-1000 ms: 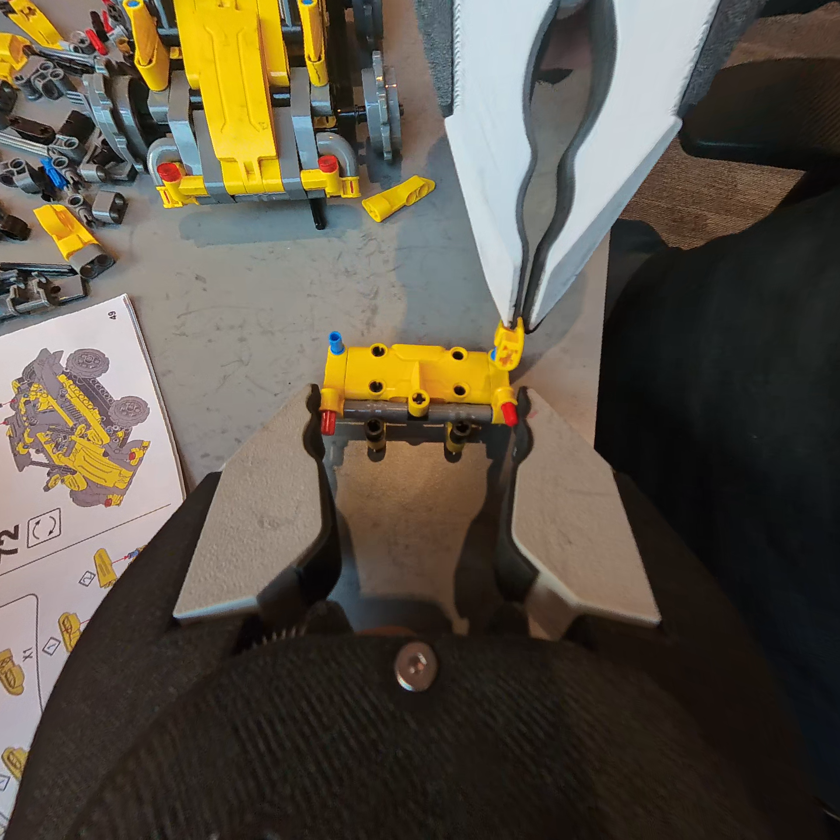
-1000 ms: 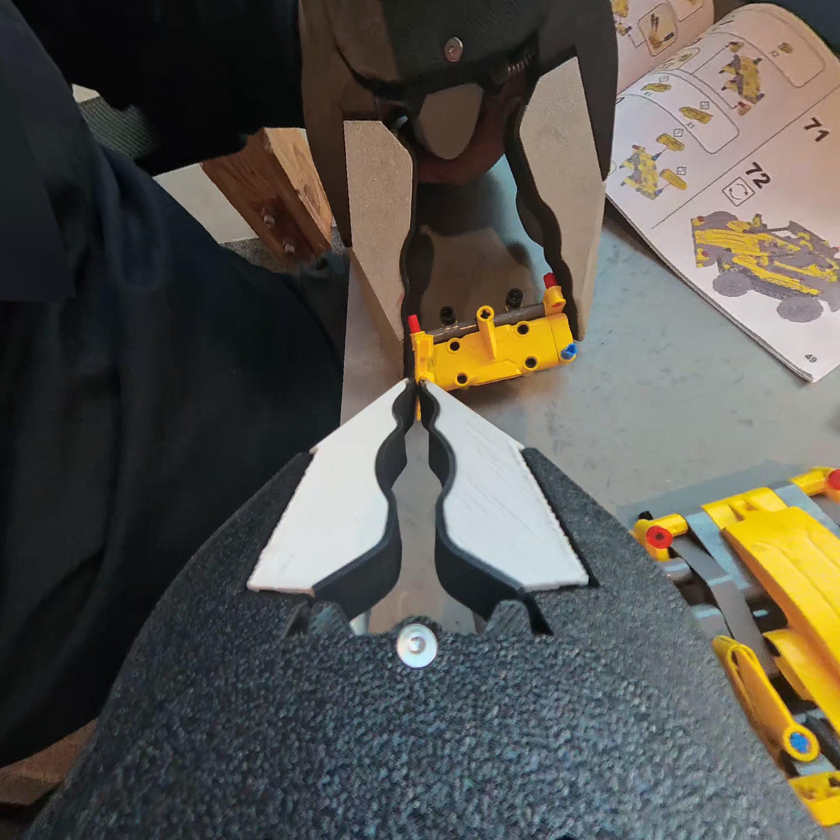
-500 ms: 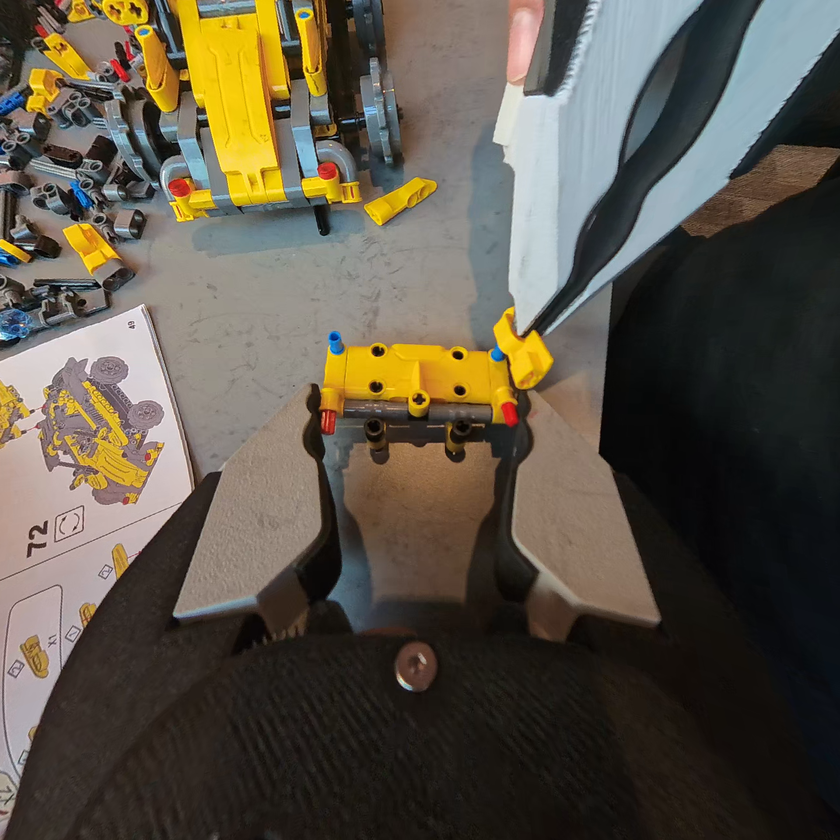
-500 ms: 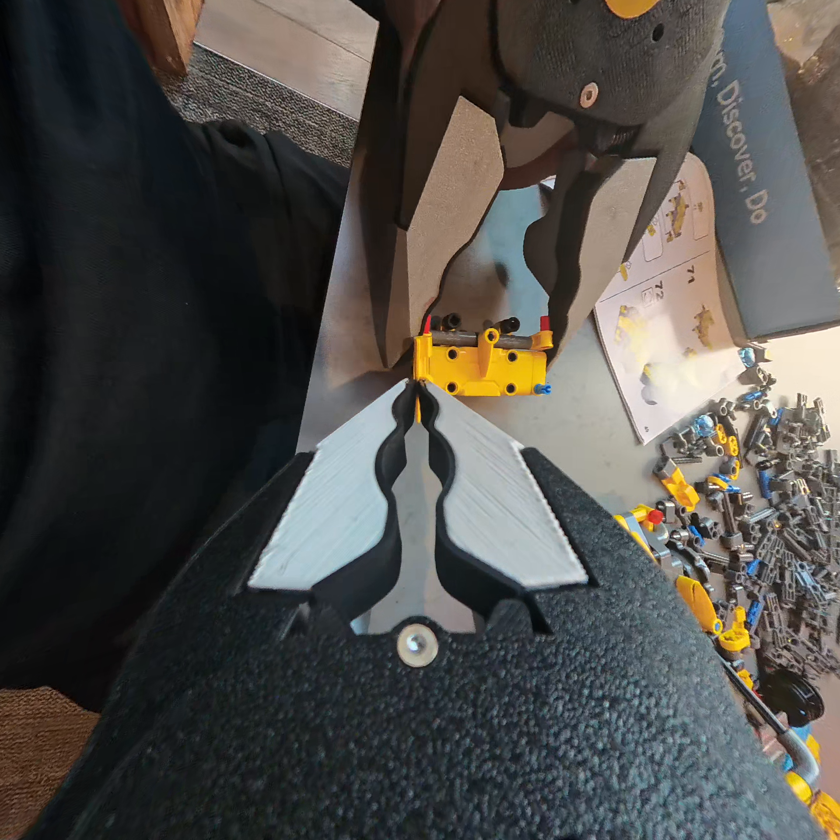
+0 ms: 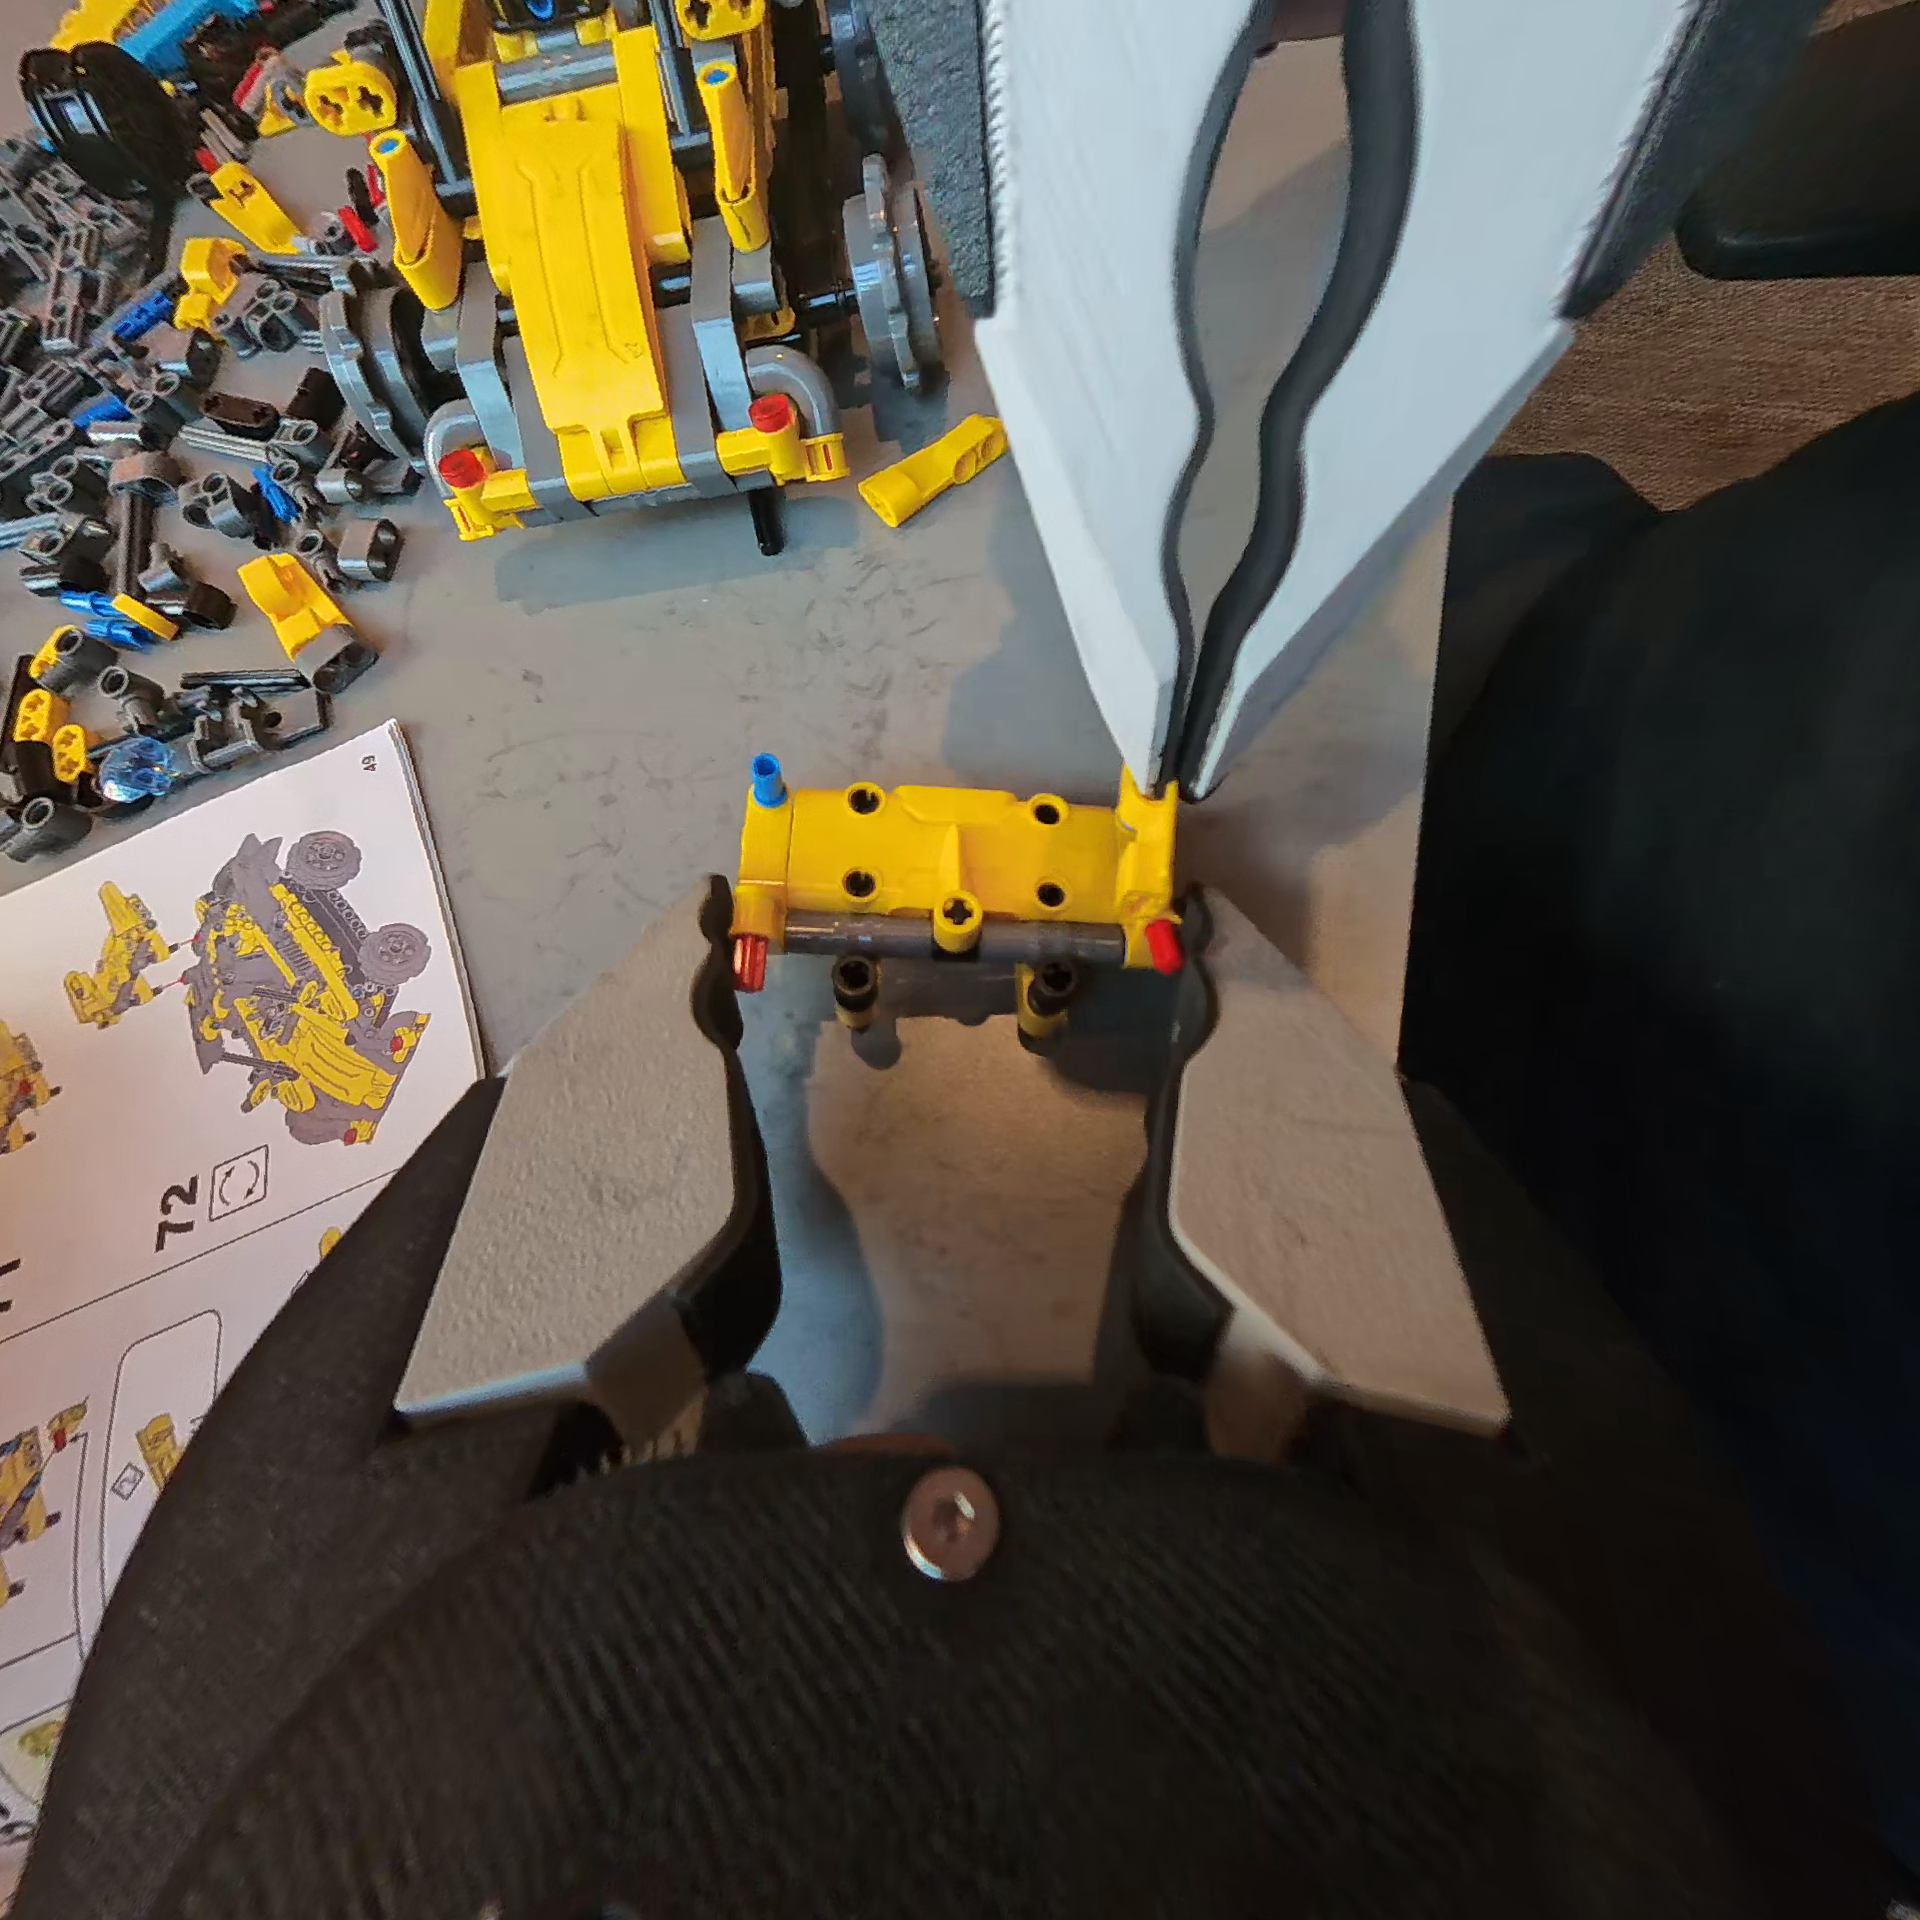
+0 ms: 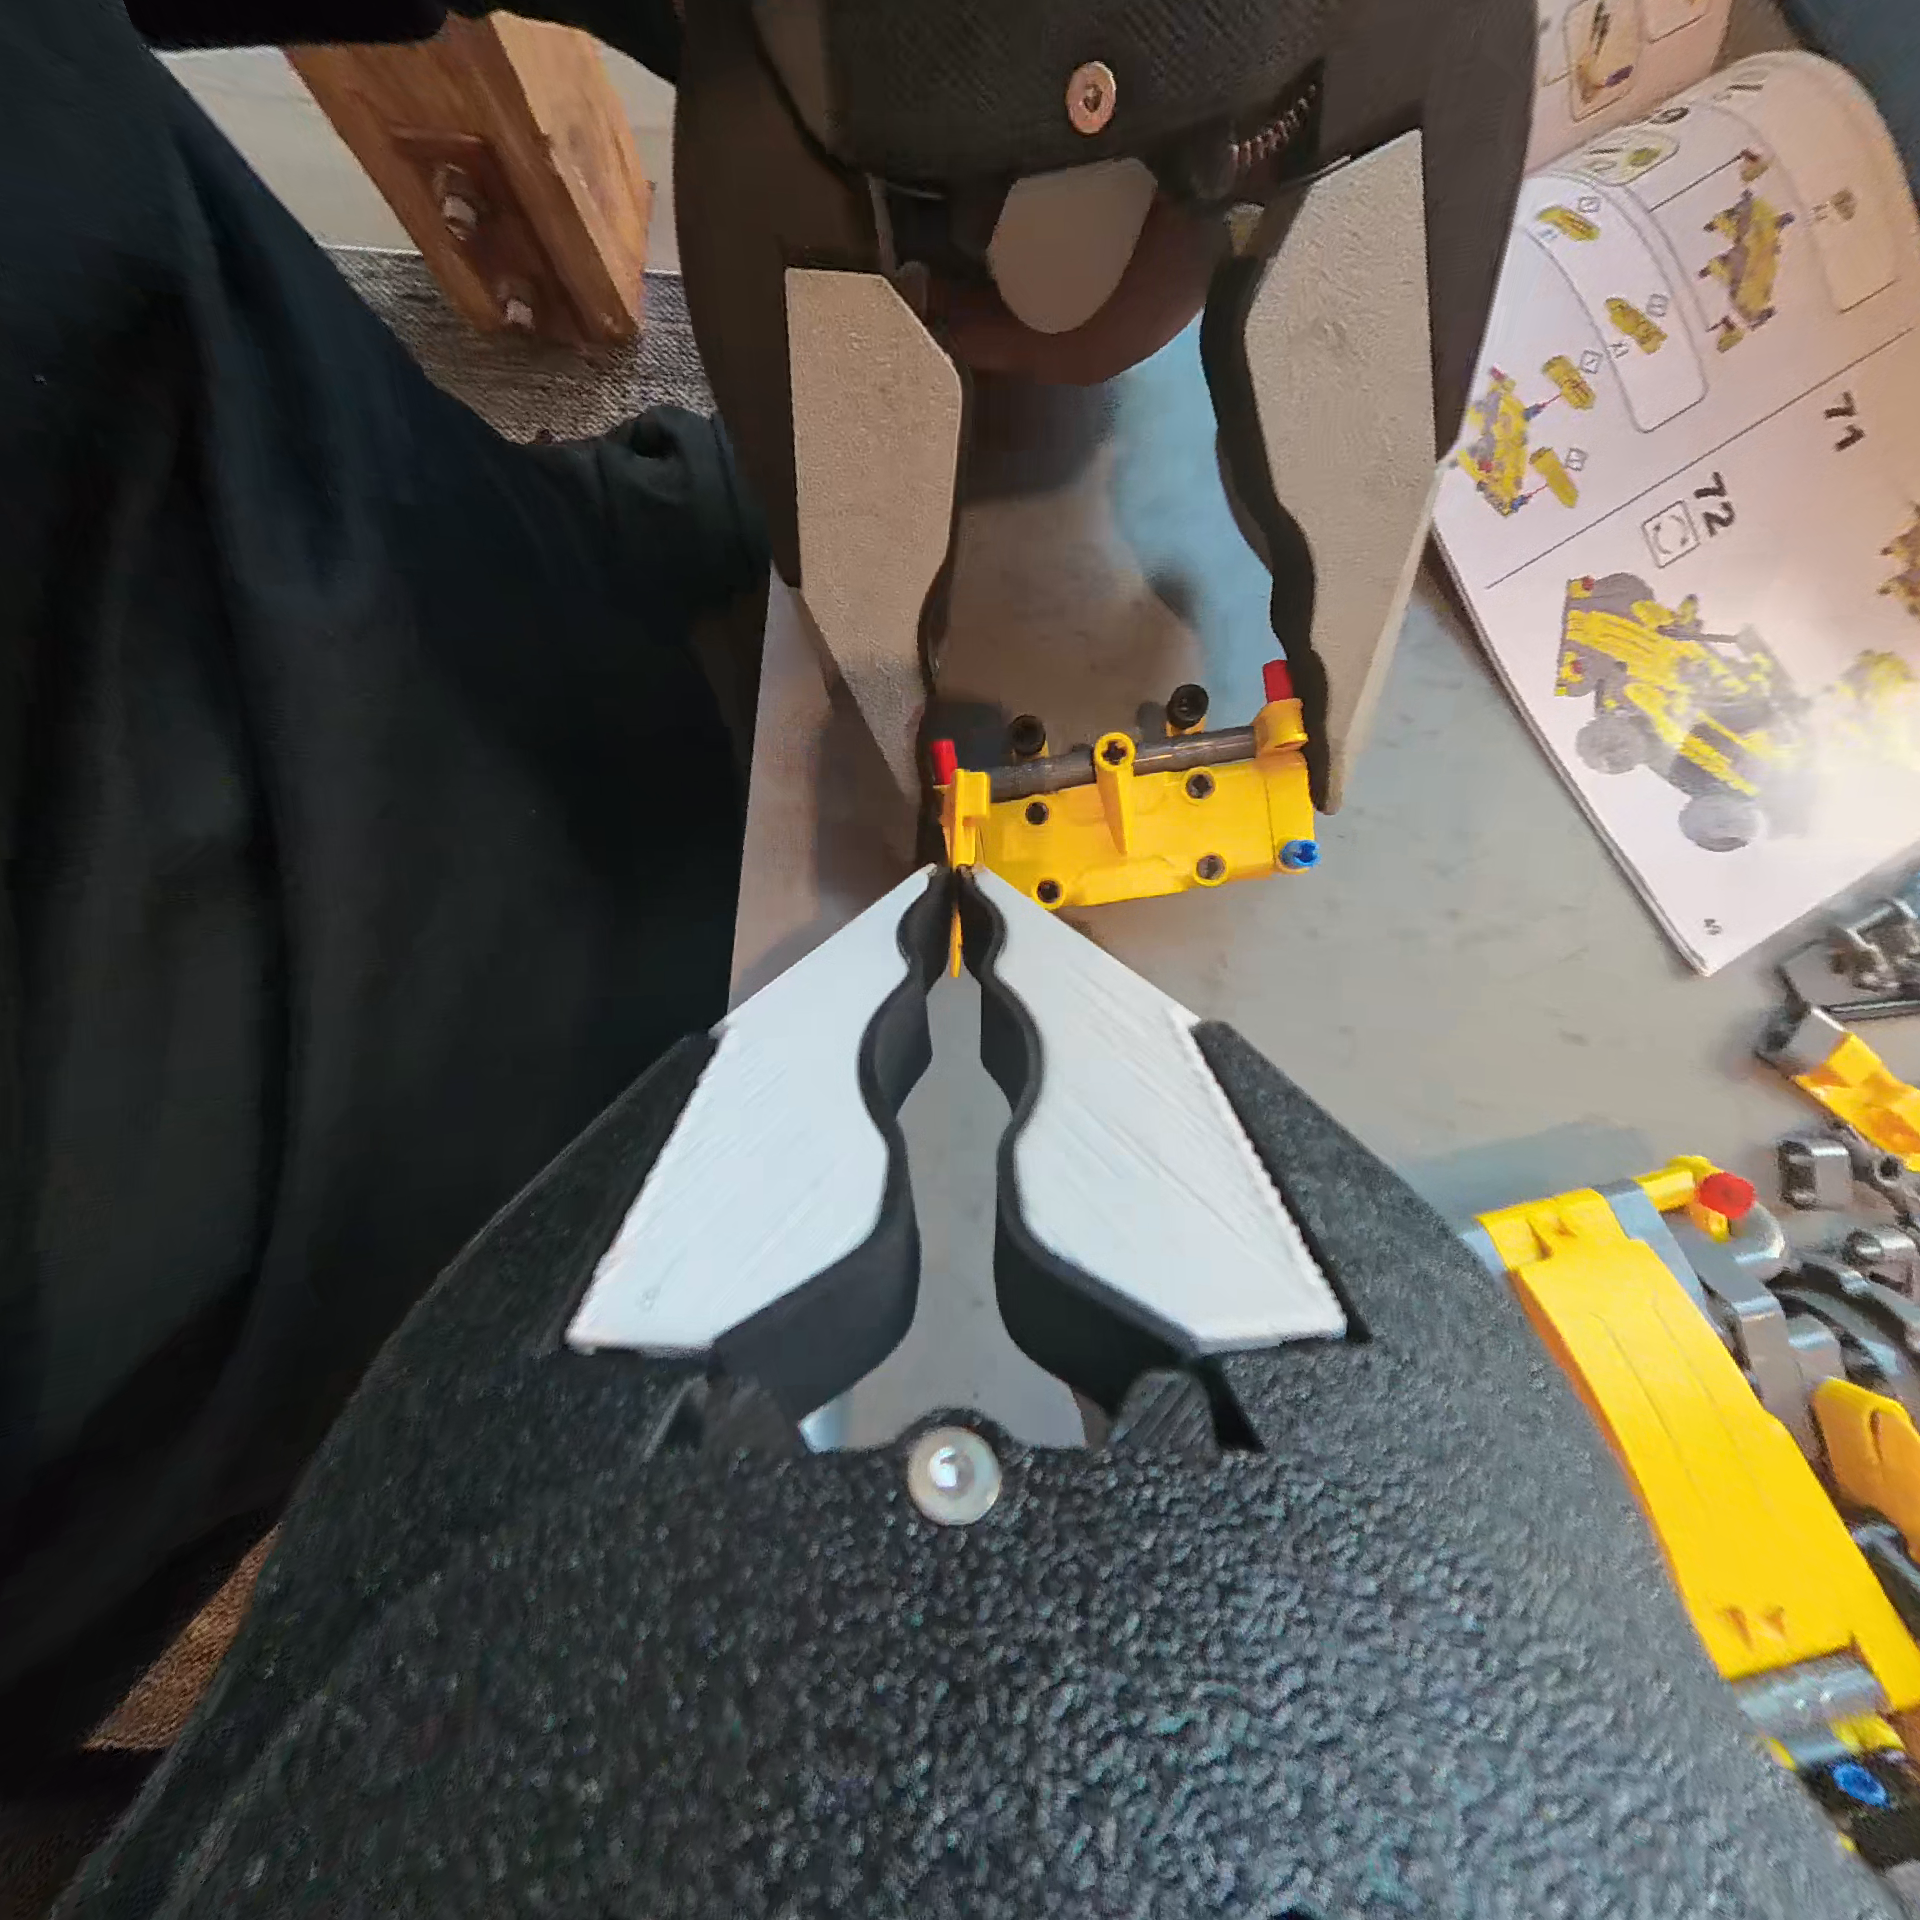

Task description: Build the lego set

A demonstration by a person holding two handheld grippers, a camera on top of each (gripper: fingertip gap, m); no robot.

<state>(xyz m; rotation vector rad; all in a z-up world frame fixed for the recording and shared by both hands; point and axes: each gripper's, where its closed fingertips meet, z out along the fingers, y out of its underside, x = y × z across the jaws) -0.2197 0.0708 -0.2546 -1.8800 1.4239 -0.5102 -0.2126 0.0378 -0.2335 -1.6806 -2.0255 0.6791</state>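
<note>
1. Biggest risk as I see it: the small yellow sub-assembly [image 5: 956, 873] sits right at the near edge of the grey table [image 5: 644, 665], close to the corner by the dark clothing. A sideways shove from either tool could probably slide it off the edge.

2. The left gripper [image 5: 961, 935] has its grey fingers [image 5: 613, 1174] spread about as wide as the block, touching or nearly touching both ends where the red pins stick out. Looks like it's bracing the block by its ends. That's a thin contact, so I'd guess it could pivot or pop out if pushed from the top.

3. The right gripper [image 6: 956, 894] is pinched nearly closed on a thin yellow piece [image 6: 956, 935] at the block's end nearest the table edge. In the left wrist view the white tips [image 5: 1174, 769] come down onto that same end. I can't tell if the piece is fully seated on the block or just resting against it. If it's misaligned, pressing could probably jam it or tip the block.

4. Other stuff: the big yellow vehicle model [image 5: 613, 312] is toward the far side of the table, well apart from the block. Loose parts [image 5: 156, 468] are piled at the far left, one stray yellow connector [image 5: 935, 478] lies just beside the model, and the open instruction booklet [image 5: 208, 1039] is along the left edge.
</note>
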